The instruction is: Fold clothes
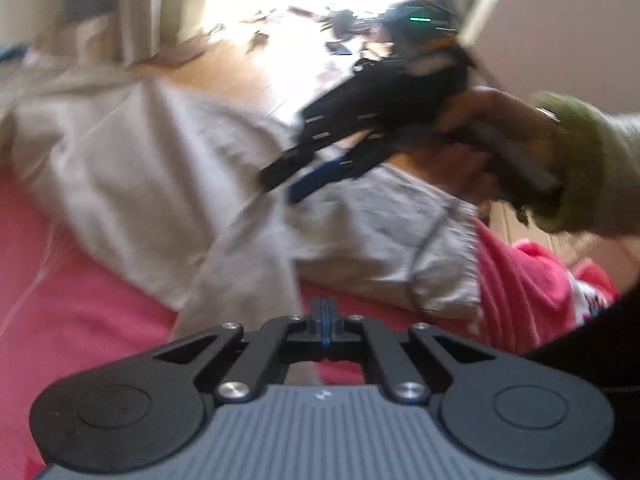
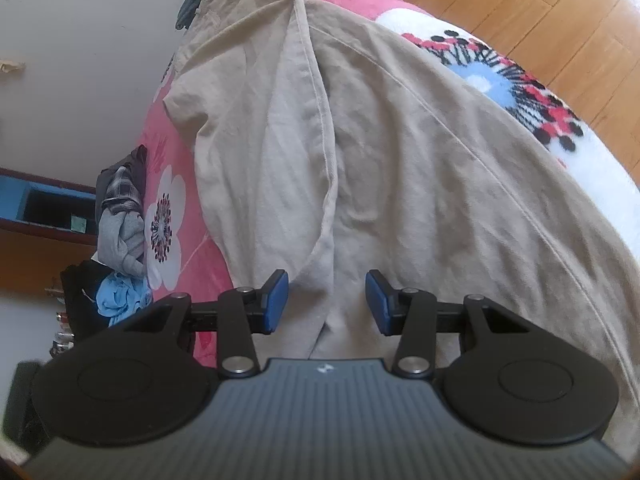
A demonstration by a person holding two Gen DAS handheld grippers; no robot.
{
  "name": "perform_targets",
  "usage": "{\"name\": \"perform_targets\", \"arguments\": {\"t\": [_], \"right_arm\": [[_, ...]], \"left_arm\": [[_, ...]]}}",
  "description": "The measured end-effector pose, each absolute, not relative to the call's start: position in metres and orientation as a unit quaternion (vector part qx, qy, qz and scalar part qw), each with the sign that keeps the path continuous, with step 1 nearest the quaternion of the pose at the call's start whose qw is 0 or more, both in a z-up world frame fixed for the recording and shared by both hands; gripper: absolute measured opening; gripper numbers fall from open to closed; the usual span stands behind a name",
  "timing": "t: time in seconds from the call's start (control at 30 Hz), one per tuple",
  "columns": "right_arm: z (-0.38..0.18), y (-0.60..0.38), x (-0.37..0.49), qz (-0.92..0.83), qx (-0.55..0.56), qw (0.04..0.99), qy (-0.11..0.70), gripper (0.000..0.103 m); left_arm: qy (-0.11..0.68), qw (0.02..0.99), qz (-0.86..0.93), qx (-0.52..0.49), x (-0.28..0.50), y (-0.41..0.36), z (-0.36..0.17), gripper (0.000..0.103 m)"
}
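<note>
A beige garment lies spread over the pink floral bedspread. My left gripper is shut, its blue pads pressed together just past the garment's near edge, and I see no cloth between them. In the right wrist view the garment fills the middle, with a seamed fold running toward me. My right gripper is open and straddles that fold, its pads clear of the cloth. The left wrist view shows this right gripper, blurred and held by a hand in a green sleeve, over the garment's far part.
A heap of other clothes sits at the bed's left edge, with a blue item below it. Wooden floor lies beyond the bed. A white wall and a blue shelf stand at the left.
</note>
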State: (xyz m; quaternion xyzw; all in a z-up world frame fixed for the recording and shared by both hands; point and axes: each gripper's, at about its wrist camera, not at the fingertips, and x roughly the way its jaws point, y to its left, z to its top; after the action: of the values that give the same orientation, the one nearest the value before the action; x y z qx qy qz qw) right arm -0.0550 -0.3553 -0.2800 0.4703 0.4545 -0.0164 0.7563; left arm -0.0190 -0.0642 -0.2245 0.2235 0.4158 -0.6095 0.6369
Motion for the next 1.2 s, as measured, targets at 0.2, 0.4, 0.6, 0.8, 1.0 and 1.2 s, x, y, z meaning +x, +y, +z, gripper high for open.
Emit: {"name": "perform_targets", "arguments": {"t": [0.2,0.4,0.6,0.8,1.0,1.2], "right_arm": [[-0.28,-0.355,-0.056,-0.009,0.47,0.757,0.454,0.044],[-0.28,-0.358,-0.06,-0.005,0.474,0.756,0.452,0.046],[-0.277,-0.359,-0.058,-0.004,0.472,0.758,0.451,0.049],[-0.278,-0.362,-0.062,-0.006,0.468,0.759,0.452,0.05],[-0.276,-0.354,-0.068,0.006,0.456,0.763,0.459,0.052],[-0.275,-0.339,-0.087,0.018,0.433,0.768,0.472,0.047]], "left_arm": [[0.387,0.689,-0.561,0.248,-0.006,-0.059,-0.227,0.052],[0.427,0.704,-0.512,0.245,0.028,-0.057,-0.258,0.057],[0.446,0.69,-0.511,0.254,0.018,-0.052,-0.268,0.005],[0.436,0.674,-0.55,0.229,-0.014,-0.052,-0.242,0.003],[0.444,0.637,-0.603,0.18,-0.043,-0.074,-0.234,0.002],[0.45,0.611,-0.64,0.122,-0.059,-0.09,-0.228,0.002]]}}
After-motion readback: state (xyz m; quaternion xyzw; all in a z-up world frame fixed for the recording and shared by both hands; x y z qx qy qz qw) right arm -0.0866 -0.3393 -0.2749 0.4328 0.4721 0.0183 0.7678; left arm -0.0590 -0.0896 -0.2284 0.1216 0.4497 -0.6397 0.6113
